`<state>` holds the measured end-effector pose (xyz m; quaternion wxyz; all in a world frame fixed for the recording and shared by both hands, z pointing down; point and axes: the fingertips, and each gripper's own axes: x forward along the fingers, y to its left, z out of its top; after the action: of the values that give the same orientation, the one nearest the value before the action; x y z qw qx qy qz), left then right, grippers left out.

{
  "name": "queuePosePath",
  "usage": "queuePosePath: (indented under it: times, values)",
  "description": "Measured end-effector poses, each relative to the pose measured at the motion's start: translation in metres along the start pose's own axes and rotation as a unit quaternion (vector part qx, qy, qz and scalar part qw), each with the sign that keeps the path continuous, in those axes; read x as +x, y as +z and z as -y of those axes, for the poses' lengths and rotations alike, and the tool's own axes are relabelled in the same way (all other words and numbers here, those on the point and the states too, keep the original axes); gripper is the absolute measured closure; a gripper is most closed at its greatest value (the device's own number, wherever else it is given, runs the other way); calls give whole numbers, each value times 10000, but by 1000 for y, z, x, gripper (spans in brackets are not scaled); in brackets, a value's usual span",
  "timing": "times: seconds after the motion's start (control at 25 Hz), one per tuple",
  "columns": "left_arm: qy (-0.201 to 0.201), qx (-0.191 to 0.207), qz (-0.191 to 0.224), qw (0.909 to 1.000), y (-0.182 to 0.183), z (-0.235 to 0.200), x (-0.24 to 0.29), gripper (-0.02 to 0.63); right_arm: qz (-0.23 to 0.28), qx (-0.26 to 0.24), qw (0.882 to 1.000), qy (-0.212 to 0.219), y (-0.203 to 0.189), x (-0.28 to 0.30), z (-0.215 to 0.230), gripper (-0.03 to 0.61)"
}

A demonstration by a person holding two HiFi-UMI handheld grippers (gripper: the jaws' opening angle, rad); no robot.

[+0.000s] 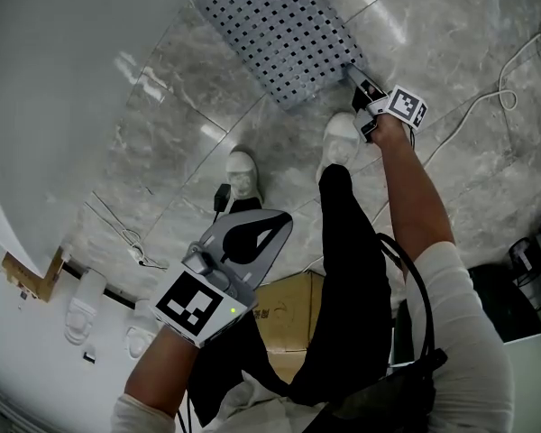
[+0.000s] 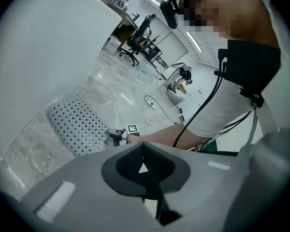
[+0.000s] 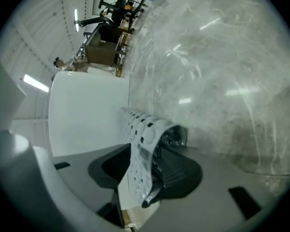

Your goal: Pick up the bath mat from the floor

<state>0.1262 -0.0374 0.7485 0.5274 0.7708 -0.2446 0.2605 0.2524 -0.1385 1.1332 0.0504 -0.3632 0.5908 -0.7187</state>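
Note:
The bath mat (image 1: 279, 30) is a pale perforated sheet lying on the grey marble floor beside a white tub wall. My right gripper (image 1: 355, 74) reaches to the mat's near right corner. In the right gripper view that corner (image 3: 140, 149) curls up between the jaws of the right gripper (image 3: 145, 164), which stand wide; the left pad is clear of it, so the mat is not pinched. My left gripper (image 1: 278, 224) hangs near my legs, jaws together and empty. The left gripper view shows the mat (image 2: 77, 124) and the right gripper (image 2: 117, 135) far beyond its own shut left gripper (image 2: 144, 170).
A curved white tub wall (image 1: 54, 106) borders the mat's left side. My white shoes (image 1: 242, 174) (image 1: 343, 138) stand just behind the mat. A cardboard box (image 1: 284, 318) sits by my legs. A white cable (image 1: 487, 97) trails over the floor at right, and office chairs (image 2: 137, 37) stand far off.

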Motion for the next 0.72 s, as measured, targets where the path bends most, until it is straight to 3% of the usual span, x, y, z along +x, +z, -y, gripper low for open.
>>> queuePosePath:
  times: [0.12,0.24,0.4,0.72]
  values:
    - [13,-17,-13,10000,0,-5,6,607,42,112,9996,268,9,12,-4,403]
    - [47,-12,-35,10000,-2,-11,7,607,94,156,9995,269,18,28,-8,405]
    - [10,-19,-34,10000,-6,-11,-1,607,328,142,9978,553,19,32,-38,545]
    - [-178,-8,174,9997,7,16,-15,607,442,106,9940,995,16,20,-116,560]
